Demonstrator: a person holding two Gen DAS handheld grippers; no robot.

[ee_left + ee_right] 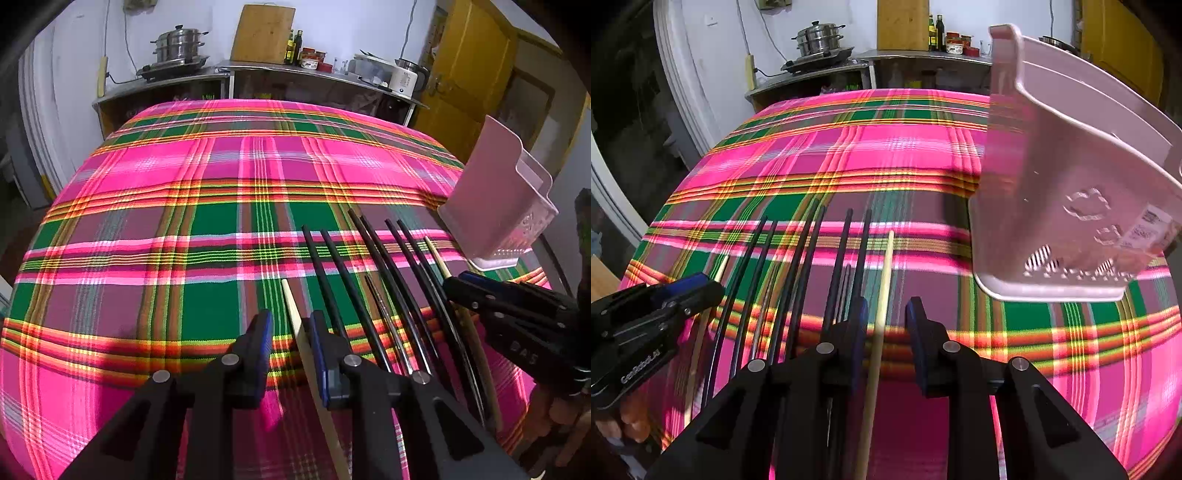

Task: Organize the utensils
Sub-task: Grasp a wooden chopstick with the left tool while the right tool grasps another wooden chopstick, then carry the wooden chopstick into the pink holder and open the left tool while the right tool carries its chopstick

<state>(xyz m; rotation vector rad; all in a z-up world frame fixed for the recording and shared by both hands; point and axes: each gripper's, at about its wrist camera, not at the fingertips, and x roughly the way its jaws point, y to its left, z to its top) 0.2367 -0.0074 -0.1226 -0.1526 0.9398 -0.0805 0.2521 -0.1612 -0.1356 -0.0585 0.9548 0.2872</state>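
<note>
Left gripper (pixel 286 350), right gripper (pixel 886 325): matte black angular linkage arms, round silver pivot pins, small screws, blue-padded fingers (pixel 318 354). White "GenRobot.AI" lettering on left body.

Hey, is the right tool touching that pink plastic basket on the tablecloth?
Apart. The right wrist view shows the right tool astride a pale chopstick, with plaid cloth between it and the pink basket.

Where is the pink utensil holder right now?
The pink utensil holder stands at the right side of the plaid tablecloth, just beyond and right of the row of black chopsticks; nothing is visibly inside it.
</note>
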